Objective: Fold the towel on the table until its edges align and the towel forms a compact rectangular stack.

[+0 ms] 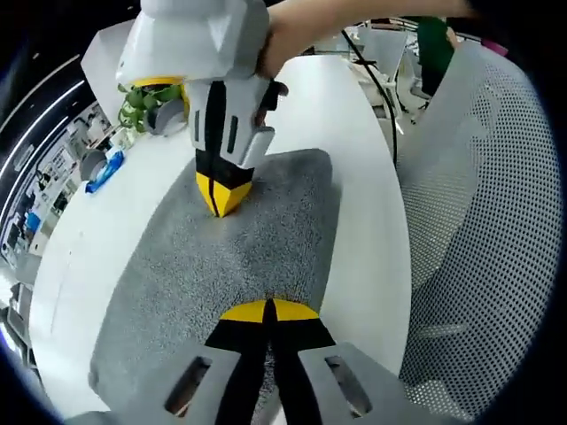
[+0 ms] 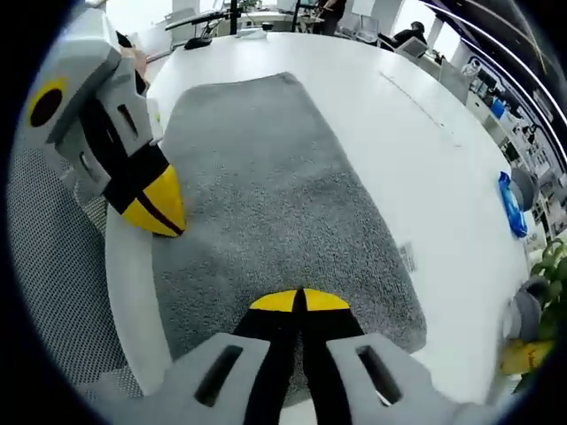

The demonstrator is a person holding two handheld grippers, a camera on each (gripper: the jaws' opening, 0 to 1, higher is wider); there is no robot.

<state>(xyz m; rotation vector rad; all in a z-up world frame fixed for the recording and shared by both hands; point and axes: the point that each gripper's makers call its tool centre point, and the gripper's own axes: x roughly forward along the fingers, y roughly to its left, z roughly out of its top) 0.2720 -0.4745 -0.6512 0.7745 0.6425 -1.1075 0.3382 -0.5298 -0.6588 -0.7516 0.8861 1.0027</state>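
Left gripper view: both grippers, left gripper (image 1: 267,312) and right gripper (image 1: 219,200), jaws pressed together, rest on the grey fluffy rectangular towel (image 1: 226,266) along the round white table's (image 1: 372,239) edge; probably smoothing, before regrasping an end.

Grey towel (image 2: 283,204), spread flat, on white table (image 2: 416,133)
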